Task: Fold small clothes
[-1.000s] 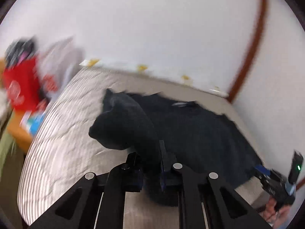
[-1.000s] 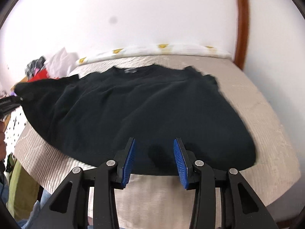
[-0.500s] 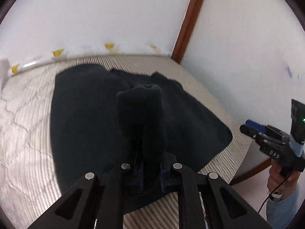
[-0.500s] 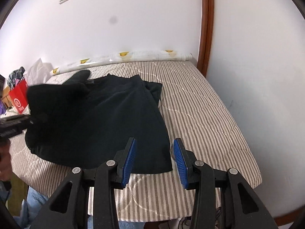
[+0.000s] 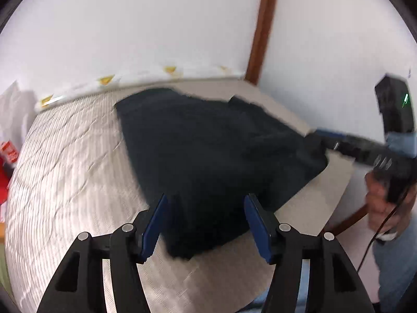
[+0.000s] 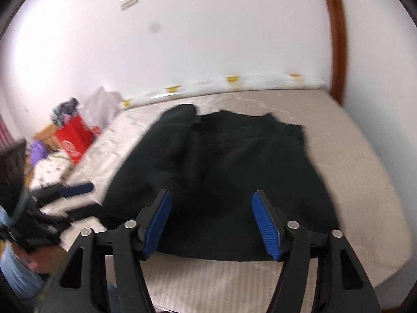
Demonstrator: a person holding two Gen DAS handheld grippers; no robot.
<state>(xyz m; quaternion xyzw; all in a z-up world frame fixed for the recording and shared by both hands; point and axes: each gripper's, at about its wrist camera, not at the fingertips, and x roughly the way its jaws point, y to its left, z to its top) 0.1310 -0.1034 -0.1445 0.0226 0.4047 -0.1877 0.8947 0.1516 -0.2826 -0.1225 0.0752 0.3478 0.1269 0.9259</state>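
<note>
Folding a small garment on a bed, first side fold laid. The dark navy knit garment (image 6: 234,172) lies spread on the striped, quilted mattress (image 6: 365,172), its left portion doubled inward over the body as a thick rolled panel (image 6: 166,151); the neckline points toward the far wall and the hem lies nearest the cameras.

The left tongs (image 5: 206,224) stand wide open with nothing between the blue pads (image 5: 153,221); they hover low over the near left edge of the garment, just above or touching the cloth, which cannot be settled through the motion blur. The right tongs (image 6: 211,224) are likewise spread wide and empty, poised over the hem, aimed along the garment's length toward the collar. In the left wrist view the right tongs' tip sits at the garment's right edge (image 5: 318,140); contact there is too blurred to judge.

Judgement on technique: the matching fold should begin from the right sleeve and side seam. A pinch taken at the very edge, through a single layer, would carry the cloth over cleanly; a deep bite risks gathering both layers and dragging the laid panel askew. The free tongs would best pin the folded panel while the other side travels. The knit looks soft and limp, so a low, slow carry should keep creases out.
</note>
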